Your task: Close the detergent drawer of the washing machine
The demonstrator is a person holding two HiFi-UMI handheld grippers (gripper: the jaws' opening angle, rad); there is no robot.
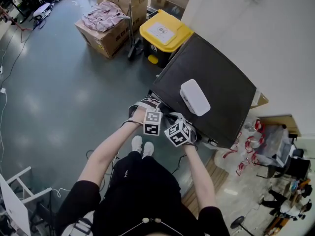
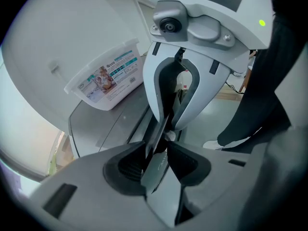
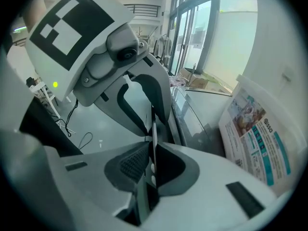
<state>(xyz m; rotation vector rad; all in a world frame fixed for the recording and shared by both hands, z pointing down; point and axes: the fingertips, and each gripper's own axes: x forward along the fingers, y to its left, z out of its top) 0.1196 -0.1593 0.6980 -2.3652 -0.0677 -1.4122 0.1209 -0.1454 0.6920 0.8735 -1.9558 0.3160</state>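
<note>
left gripper (image 2: 159,150) jaws spread, the thin drawer front (image 2: 153,171) loose between them; right gripper (image 3: 153,154), facing it, pinches the same panel.

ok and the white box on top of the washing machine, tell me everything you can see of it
The white box is a rounded, oblong plastic tub, milky and slightly see-through, shut on top, with a lip round its rim. One long side carries a printed label in teal with a small picture; the print is too small to read. It lies flat on the dark top of the washing machine, towards the front edge. Only that top touches it.
</note>
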